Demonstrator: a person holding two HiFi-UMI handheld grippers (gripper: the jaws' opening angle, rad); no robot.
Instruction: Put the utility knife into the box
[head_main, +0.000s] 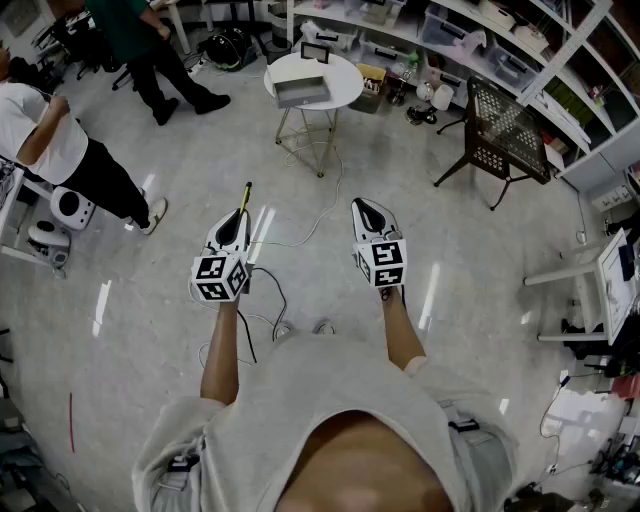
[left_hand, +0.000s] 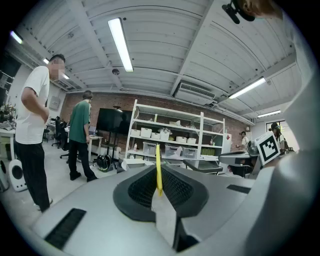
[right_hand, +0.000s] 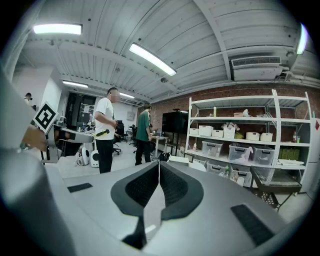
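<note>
pale floor (head_main: 470, 260), left tool (head_main: 241, 214) near level, clamping knife (left_hand: 158, 170)

- Utility knife (head_main: 245, 196): yellow, with black along it.
- Left hand-held gripper (head_main: 240, 216) and right hand-held gripper (head_main: 364, 206): pale grey shells, black dimpled pads, black-and-white square markers.
- Box (head_main: 300, 92): grey, on a white round counter (head_main: 343, 72).
- Floor (head_main: 480, 270): pale grey, glossy, faintly speckled.
- Chair (head_main: 505, 135): dark, with a lattice pattern.
- Shelving (right_hand: 240, 125): white, against a red-brown brick wall (right_hand: 260, 95).
- One bystander (head_main: 45, 140): white top, black trousers.
- Another bystander (head_main: 130, 25): green top, dark trousers.
</note>
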